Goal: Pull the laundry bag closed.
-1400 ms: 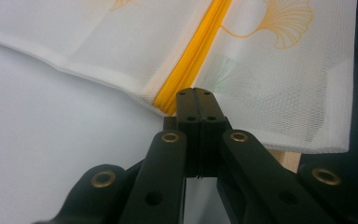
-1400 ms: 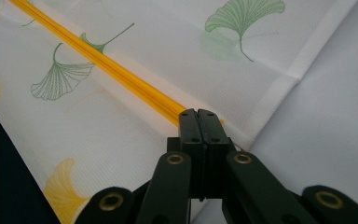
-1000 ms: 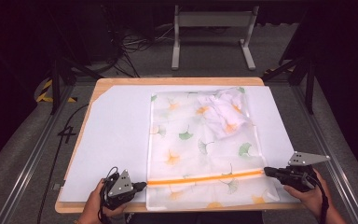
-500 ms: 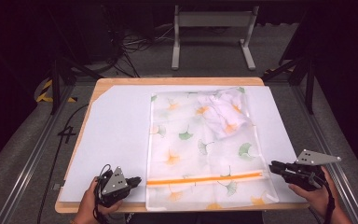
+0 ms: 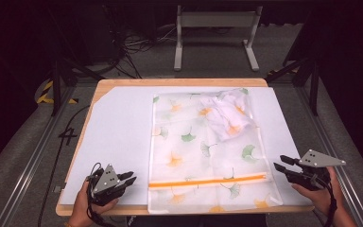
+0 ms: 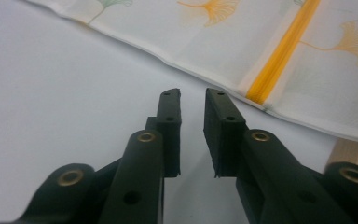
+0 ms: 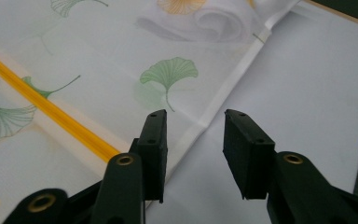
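A sheet (image 5: 118, 137) covers the table (image 5: 179, 82), and a bag (image 5: 208, 151) lies on it, right of centre. A cloth (image 5: 229, 113) sits inside the bag's far right corner. The left gripper (image 5: 128, 178) is near the bag's near-left edge, the right gripper (image 5: 281, 163) just beside its near-right edge.

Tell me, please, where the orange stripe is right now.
In the high view, the orange stripe crosses the cloth near its front edge, between the left tongs and right tongs.
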Motion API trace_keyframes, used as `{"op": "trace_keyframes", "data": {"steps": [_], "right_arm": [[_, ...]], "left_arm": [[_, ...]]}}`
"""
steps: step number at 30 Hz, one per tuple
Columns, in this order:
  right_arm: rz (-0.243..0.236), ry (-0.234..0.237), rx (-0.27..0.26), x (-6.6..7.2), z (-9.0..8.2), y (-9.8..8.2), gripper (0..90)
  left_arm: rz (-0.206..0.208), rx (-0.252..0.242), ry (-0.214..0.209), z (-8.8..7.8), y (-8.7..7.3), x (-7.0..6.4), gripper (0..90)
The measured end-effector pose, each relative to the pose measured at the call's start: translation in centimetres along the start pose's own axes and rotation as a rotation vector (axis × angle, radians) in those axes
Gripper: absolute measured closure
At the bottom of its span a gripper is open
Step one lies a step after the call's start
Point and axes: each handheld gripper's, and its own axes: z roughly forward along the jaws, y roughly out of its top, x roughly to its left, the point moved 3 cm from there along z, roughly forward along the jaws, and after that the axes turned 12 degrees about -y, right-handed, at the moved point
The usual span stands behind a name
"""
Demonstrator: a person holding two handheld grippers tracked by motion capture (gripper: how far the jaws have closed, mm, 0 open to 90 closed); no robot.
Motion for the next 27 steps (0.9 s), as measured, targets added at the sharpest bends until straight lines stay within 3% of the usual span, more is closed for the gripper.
{"op": "trace_keyframes", "data": {"steps": [8, 10, 18, 22, 27], "right_arm": [[0.018, -0.051, -0.03, -1.3, 0.0, -0.5, 44.8], [0.014, -0.085, -0.023, -1.6, 0.2, -0.7, 39.2], [0.073, -0.117, -0.022, -2.5, 0.5, -1.4, 26.8], [0.071, -0.155, -0.033, -2.8, 0.6, -1.7, 21.4], [0.102, -0.167, -0.037, -2.8, 0.6, -2.1, 15.3]], "left_arm": [[-0.037, -0.017, 0.109, -0.9, -0.4, 1.2, 56.1], [-0.049, -0.026, 0.115, -1.0, -0.5, 1.4, 51.7], [-0.071, -0.052, 0.143, -1.7, -0.9, 2.1, 41.0], [-0.113, -0.052, 0.18, -1.9, -1.2, 2.9, 25.3], [-0.138, -0.06, 0.19, -2.0, -1.5, 3.4, 16.1]]}}
